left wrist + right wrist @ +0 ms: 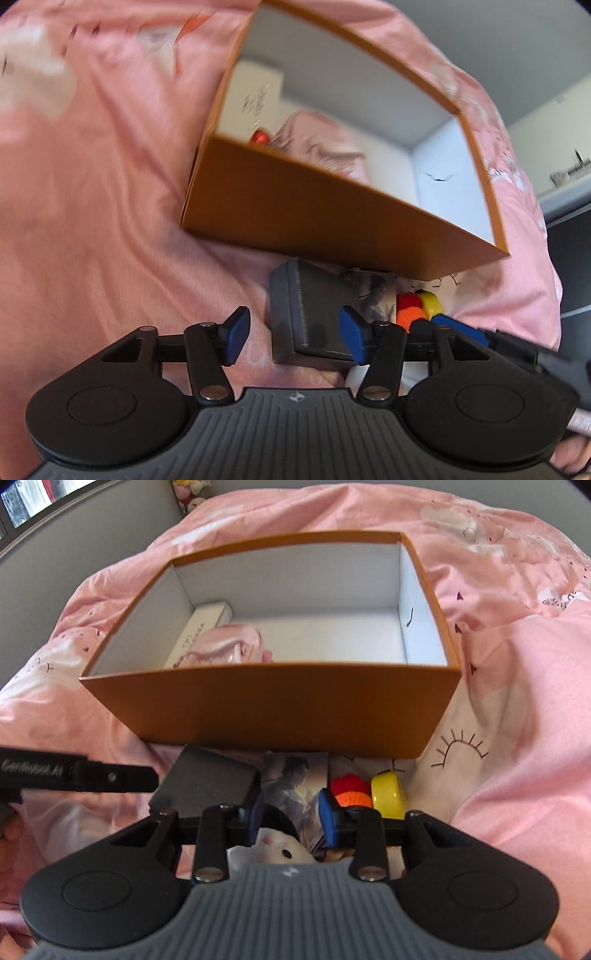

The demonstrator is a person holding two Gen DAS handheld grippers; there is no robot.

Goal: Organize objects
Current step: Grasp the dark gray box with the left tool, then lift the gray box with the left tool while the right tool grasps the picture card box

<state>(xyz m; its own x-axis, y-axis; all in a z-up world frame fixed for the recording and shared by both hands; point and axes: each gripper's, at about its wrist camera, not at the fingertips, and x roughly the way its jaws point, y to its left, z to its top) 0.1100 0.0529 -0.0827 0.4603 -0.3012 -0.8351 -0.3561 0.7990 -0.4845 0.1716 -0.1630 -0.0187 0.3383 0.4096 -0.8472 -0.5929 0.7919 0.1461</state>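
An open orange box (273, 709) with a white inside stands on the pink bed; it also shows in the left wrist view (295, 206). Inside lie a white carton (201, 627) and a pink cloth bundle (225, 644). In front of the box lie a dark grey case (207, 781), a picture card (291, 786), a red and orange knitted piece (351, 790) and a yellow round object (388, 794). My left gripper (295, 334) is open, its right finger over the grey case (306, 314). My right gripper (291, 814) is open above the card and a white plush toy (273, 849).
A pink quilt (517, 686) with drawn patterns covers the whole bed around the box. The left gripper's body (74, 771) reaches in from the left of the right wrist view. A grey wall and shelves (561, 166) stand beyond the bed.
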